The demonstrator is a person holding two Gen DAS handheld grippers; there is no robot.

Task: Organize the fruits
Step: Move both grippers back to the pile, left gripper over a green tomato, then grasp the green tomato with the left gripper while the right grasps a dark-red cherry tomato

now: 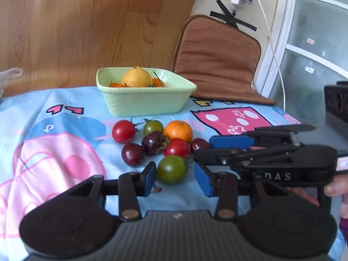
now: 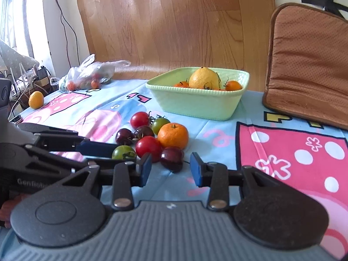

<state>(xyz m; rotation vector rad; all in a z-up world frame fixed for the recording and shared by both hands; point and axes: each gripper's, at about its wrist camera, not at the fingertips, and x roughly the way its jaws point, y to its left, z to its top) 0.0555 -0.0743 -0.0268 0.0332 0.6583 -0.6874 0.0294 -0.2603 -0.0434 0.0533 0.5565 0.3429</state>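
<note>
Behind the counter (image 2: 217,139), a green bowl (image 2: 195,104) is seen holding some fruit. Both hand-held grippers are spread: the left hand-held gripper (image 1: 175,177) around a green tomato (image 1: 171,169), the right hand-held gripper (image 2: 170,169) around a dark tomato (image 2: 172,158). Squeezing and lifting are likely needed next.

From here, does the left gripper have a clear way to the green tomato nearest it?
Probably yes. The left gripper has its jaws open on either side of the green tomato, nothing between. The right gripper sits close beside it.
</note>
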